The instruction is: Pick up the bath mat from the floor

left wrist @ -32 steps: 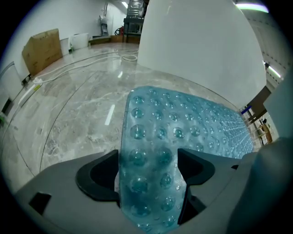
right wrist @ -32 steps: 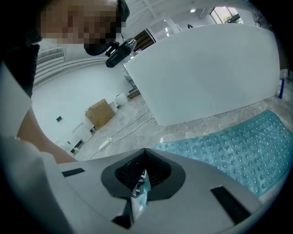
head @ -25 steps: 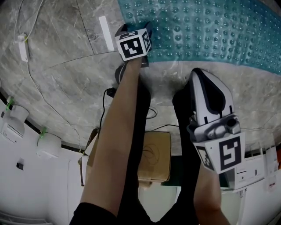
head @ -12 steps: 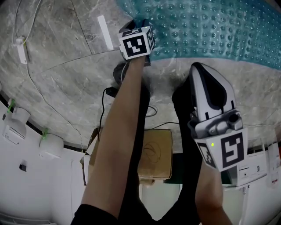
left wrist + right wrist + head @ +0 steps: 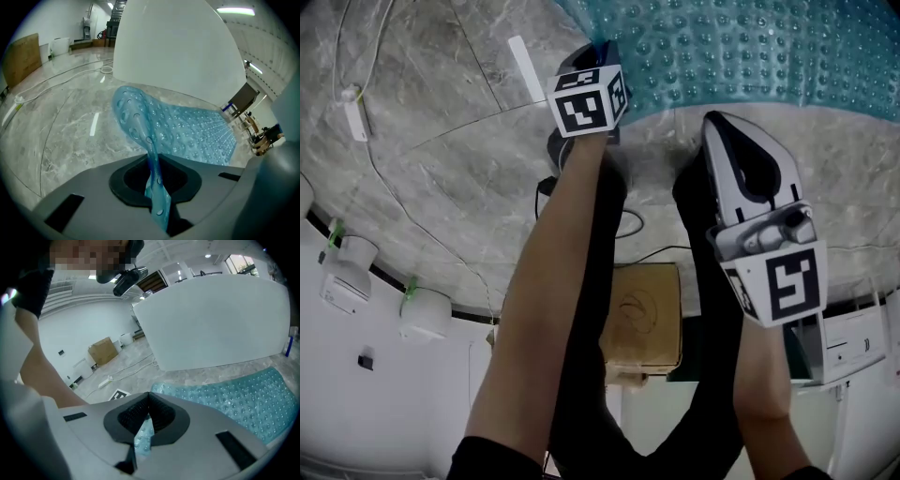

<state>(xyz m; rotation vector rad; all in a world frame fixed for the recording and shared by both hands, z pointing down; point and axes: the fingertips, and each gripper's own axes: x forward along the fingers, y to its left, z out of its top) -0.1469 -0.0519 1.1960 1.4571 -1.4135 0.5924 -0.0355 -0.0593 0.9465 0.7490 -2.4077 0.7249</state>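
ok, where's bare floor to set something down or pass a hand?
Free: grey marble floor between white power strip and white floor strip; also right of the legs, below teal studded rubber bath mat. Crowded: black cable and cardboard box by the legs.

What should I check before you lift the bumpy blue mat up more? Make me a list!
1. Left gripper on the bath mat corner: ok; its jaws have just been closing and pinch it.
2. Right gripper on the mat's edge: ok; a strip sits between its closed jaws.
3. Pinched corner off the floor: ok; it curls upward.
4. Rest of the mat lifted: not ok; it lies flat.
5. Underside free of the floor: cannot tell.
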